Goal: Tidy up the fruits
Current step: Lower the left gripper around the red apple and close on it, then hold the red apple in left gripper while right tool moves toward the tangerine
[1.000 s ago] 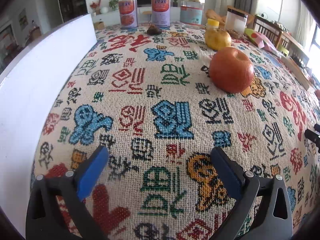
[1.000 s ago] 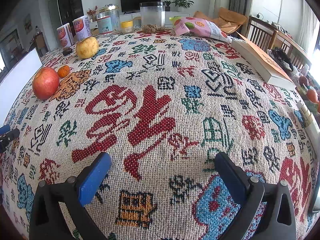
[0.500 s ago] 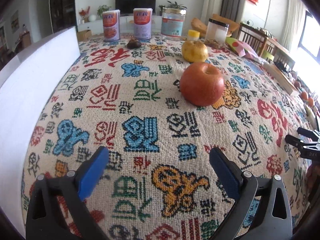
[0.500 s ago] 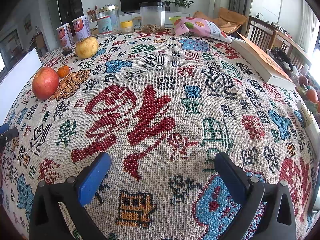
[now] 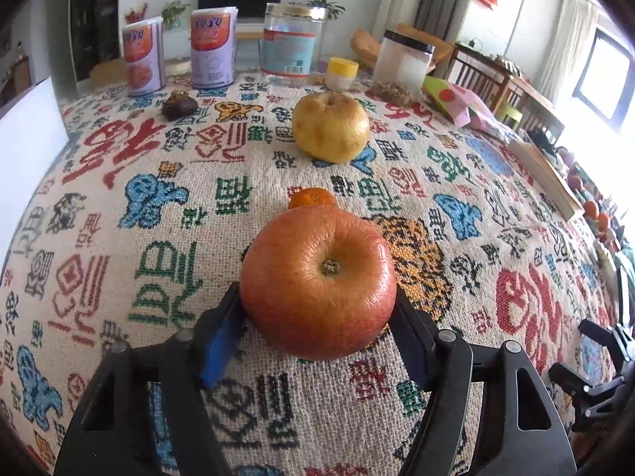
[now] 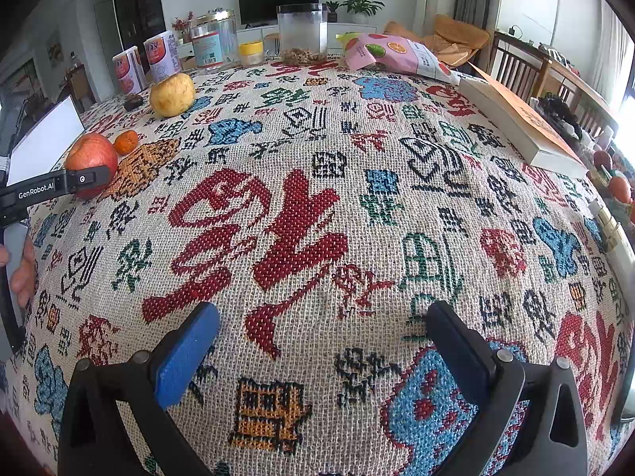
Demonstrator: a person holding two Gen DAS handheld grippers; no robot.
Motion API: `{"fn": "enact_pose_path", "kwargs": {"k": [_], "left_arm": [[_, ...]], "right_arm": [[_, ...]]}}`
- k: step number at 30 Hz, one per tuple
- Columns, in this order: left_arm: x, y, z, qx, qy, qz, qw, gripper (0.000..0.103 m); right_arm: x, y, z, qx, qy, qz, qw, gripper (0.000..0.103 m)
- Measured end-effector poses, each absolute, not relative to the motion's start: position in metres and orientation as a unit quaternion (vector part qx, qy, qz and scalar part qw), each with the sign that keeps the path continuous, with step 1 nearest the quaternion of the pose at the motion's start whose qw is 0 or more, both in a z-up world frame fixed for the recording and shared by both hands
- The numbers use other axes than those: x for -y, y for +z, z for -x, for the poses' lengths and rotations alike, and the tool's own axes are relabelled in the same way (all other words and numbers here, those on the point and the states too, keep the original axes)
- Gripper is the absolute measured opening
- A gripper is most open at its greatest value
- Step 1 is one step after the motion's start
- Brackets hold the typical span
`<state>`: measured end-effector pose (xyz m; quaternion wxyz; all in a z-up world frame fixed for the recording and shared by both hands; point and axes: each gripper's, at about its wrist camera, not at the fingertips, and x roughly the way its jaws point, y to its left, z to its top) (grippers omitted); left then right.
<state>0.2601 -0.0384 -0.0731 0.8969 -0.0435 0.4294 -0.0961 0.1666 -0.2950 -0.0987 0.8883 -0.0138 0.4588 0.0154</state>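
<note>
A red apple point(image 5: 317, 285) rests on the patterned tablecloth point(image 5: 166, 246), stem side up. My left gripper point(image 5: 317, 303) has it between its jaws, which are closing; the blue pads meet its two sides. Right behind the apple lies a small mandarin point(image 5: 311, 197), and farther back a yellow apple point(image 5: 329, 127). The right wrist view shows the same red apple point(image 6: 89, 150) at far left with the left gripper's finger point(image 6: 79, 178) across it. My right gripper point(image 6: 323, 333) hovers open over bare cloth, holding nothing.
A white board point(image 5: 27, 135) stands along the left edge. At the back are two cans point(image 5: 214, 51), a glass jar point(image 5: 291, 45), a plastic jar point(image 5: 405, 61) and a dark lump point(image 5: 178, 105). A snack bag point(image 6: 397, 55) and a book point(image 6: 520, 119) lie on the right.
My left gripper moved forward to the red apple and its jaws narrowed from wide open onto the apple's sides. The right gripper stayed where it was, open.
</note>
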Motion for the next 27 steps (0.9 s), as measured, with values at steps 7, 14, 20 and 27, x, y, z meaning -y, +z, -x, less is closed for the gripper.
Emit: {"fn": "enact_pose_path", "kwargs": {"k": [7, 14, 20, 27], "left_arm": [[-0.012, -0.063, -0.226, -0.428, -0.066, 0.063, 0.899, 0.071], [-0.073, -0.070, -0.203, -0.441, -0.002, 0.061, 0.895, 0.072], [-0.078, -0.078, -0.201, -0.436, 0.039, 0.045, 0.898, 0.098], [-0.076, -0.086, -0.203, -0.451, 0.056, 0.022, 0.891, 0.103]], "right_arm": [[0.295, -0.099, -0.167, -0.459, 0.015, 0.014, 0.888, 0.103], [0.295, -0.099, -0.167, -0.459, 0.015, 0.014, 0.888, 0.103], [0.295, -0.099, -0.167, -0.459, 0.015, 0.014, 0.888, 0.103], [0.295, -0.099, -0.167, -0.459, 0.015, 0.014, 0.888, 0.103]]}}
